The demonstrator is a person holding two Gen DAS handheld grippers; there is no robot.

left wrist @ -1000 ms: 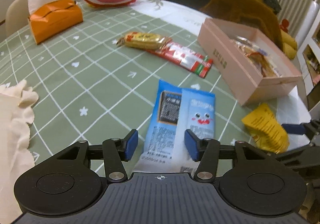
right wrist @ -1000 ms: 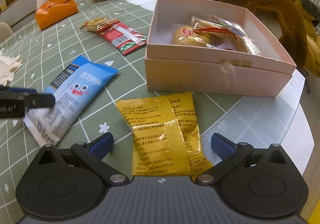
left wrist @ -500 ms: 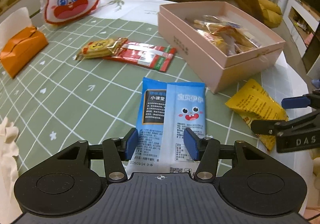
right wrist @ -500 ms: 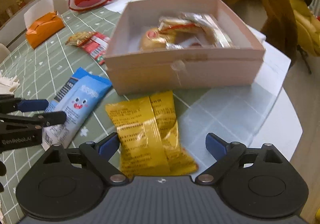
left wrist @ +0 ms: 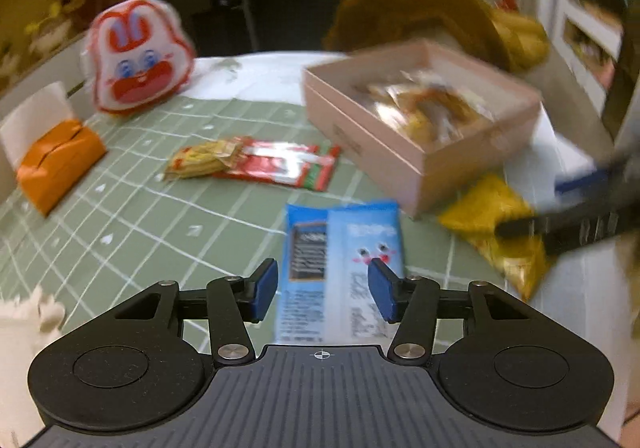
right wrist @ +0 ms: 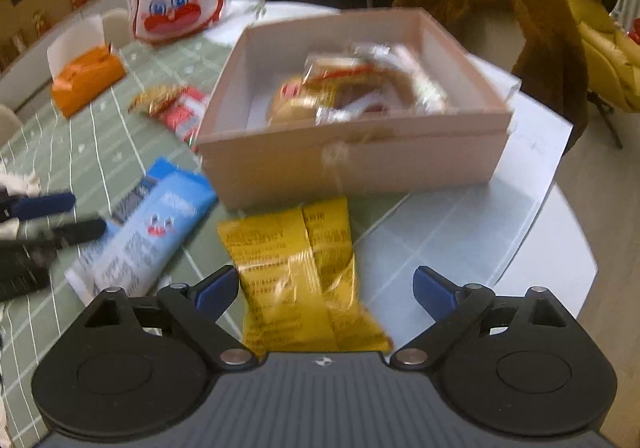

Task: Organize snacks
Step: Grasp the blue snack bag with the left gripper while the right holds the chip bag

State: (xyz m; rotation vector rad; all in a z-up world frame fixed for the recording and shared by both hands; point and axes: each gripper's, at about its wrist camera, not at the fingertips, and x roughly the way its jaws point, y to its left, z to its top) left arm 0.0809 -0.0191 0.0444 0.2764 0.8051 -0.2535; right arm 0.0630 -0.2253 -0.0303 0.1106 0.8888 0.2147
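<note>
A blue snack packet (left wrist: pixel 340 248) with a cartoon face lies flat on the green checked tablecloth. My left gripper (left wrist: pixel 323 288) hovers over its near end, open, a pad on either side and neither pressing. A yellow snack packet (right wrist: pixel 296 268) lies in front of the pink box (right wrist: pixel 352 164). My right gripper (right wrist: pixel 325 288) stands wide open astride the yellow packet without touching it. The box holds several wrapped snacks (right wrist: pixel 352 88). In the left wrist view the box (left wrist: pixel 420 164) is at the right, with the right gripper (left wrist: pixel 552 204) over the yellow packet (left wrist: pixel 488 216).
A red packet (left wrist: pixel 280 164) and a small yellow-brown packet (left wrist: pixel 200 164) lie mid-table. An orange tissue box (left wrist: pixel 60 164) and a rabbit-face bag (left wrist: pixel 140 56) stand at the back left. White cloth (left wrist: pixel 24 320) lies near left. A brown-draped chair (right wrist: pixel 500 8) is behind the box.
Both grippers have swung round and shifted toward the pink box, which now sits more central in each view. The right jaws narrowed slightly. Both packets still lie on the table.
</note>
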